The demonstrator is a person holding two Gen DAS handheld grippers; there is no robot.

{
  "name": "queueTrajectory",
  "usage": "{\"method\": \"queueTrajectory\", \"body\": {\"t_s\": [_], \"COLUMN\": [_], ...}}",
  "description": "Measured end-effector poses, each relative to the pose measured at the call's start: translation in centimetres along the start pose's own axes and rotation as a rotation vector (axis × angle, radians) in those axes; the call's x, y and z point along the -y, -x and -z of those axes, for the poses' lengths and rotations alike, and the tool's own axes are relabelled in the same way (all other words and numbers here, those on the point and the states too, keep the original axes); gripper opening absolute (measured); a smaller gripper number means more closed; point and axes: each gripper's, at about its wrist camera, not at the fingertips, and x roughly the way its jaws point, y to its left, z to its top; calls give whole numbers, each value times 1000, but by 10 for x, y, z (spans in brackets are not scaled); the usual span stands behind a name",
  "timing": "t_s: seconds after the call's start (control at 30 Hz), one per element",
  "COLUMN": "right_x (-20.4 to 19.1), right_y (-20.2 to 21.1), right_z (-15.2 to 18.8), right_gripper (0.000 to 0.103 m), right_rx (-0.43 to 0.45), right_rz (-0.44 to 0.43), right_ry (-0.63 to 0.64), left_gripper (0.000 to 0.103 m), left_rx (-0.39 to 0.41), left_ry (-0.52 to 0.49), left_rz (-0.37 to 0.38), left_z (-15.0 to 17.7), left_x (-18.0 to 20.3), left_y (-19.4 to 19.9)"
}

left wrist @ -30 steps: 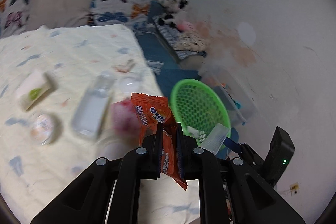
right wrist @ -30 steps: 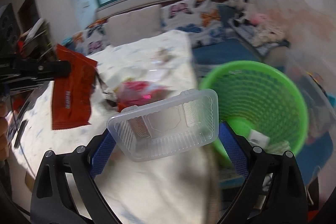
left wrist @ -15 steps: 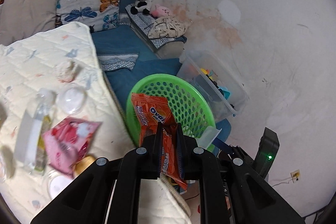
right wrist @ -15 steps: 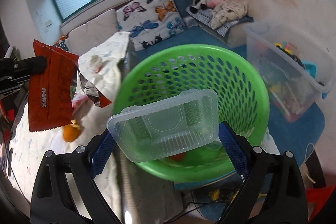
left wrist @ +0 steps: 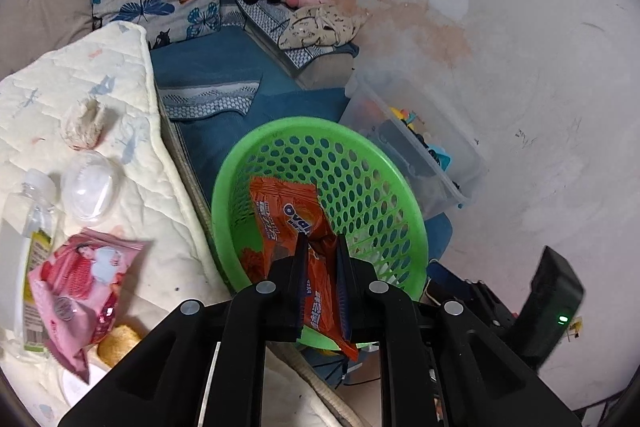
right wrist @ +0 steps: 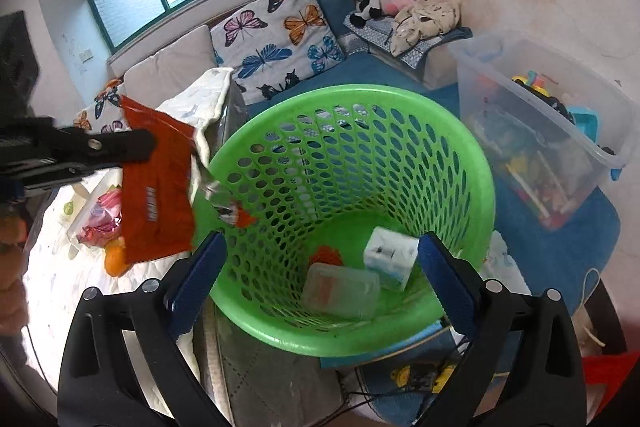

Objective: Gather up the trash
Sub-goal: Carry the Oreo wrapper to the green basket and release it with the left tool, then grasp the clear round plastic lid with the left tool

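- Left wrist view: our left gripper (left wrist: 320, 247) has its fingers pinched on the crinkled orange foil snack wrapper (left wrist: 292, 223), whose upper part fans out ahead of the fingertips while its lower end hangs between them.
- The wrapper hangs over the mouth of the round green perforated plastic basket (left wrist: 384, 187), which stands just beside the edge of the cream quilted bed cover (left wrist: 132, 131).
- On the cover, left of the fingers, lie a pink printed snack packet (left wrist: 80, 283), a clear plastic bottle (left wrist: 28, 227), a clear domed plastic lid (left wrist: 90, 187) and a crumpled tissue wad (left wrist: 84, 125).
- Right wrist view: our right gripper (right wrist: 320, 259) has its blue-padded fingers spread wide, with nothing between them, over the basket's (right wrist: 472, 163) near rim.
- In the basket's bottom lie a clear rectangular plastic tray (right wrist: 340, 291), a small white carton (right wrist: 390, 255) touching it, and an orange scrap (right wrist: 326, 255).
- The left gripper (right wrist: 144, 147) enters from the left, holding the wrapper (right wrist: 156, 195) at the basket's left rim.
- A clear plastic storage bin of toys (right wrist: 540, 131) stands right of the basket.
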Motion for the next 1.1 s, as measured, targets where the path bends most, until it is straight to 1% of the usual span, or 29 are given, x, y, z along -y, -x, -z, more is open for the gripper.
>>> {"method": "queueTrajectory", "body": {"t_s": [0.07,0.2,0.27,0.3,0.33,0.43,0.57,0.67,0.73,0.77,0.8,0.87,0.9,1.0,1.07,1.1], "right_x": [1,2,2,1,1,-2,-9,-17,-26,-29,-33,-40,-45,-57,-65,-69], "right_y": [5,16,20,22,23,27,35,40,41,41,41,42,42,42,41,41], "right_z": [1,5,7,8,9,11,14,16,18,18,19,21,21,23,23,23], "right_gripper": [96,96,96,96,96,96,96,96,96,96,96,96,96,96,96,96], "right_rx": [9,25,29,31,31,34,43,46,45,44,42,42,42,41,40,39], "right_rz": [1,-7,-9,-10,-11,-13,-22,-33,-41,-44,-47,-55,-64,-81,-90,-93], "right_ry": [-1,-5,-6,-7,-7,-3,7,14,26,30,38,47,49,57,67,73], "left_gripper": [13,17,27,44,56,56,56,59,62,64,69,70,73,85,87,90], "left_rx": [-11,-36,-42,-39,-32,-22,-10,14,27,31,38,52,55,71,74,70], "left_ry": [-9,-5,-5,-6,-4,-18,-28,-41,-41,-40,-36,-30,-30,-26,-15,-9], "left_rz": [-8,4,1,-2,-9,-17,-49,-96,-111,-119,-140,-174,-183,-229,-251,-252], "left_z": [1,4,6,6,6,10,17,27,33,36,40,48,51,65,74,76], "left_x": [3,4,4,4,5,4,-1,-9,-16,-19,-24,-35,-39,-57,-69,-74], "left_y": [-7,-17,-21,-21,-20,-14,2,21,33,38,44,56,60,75,82,83]}}
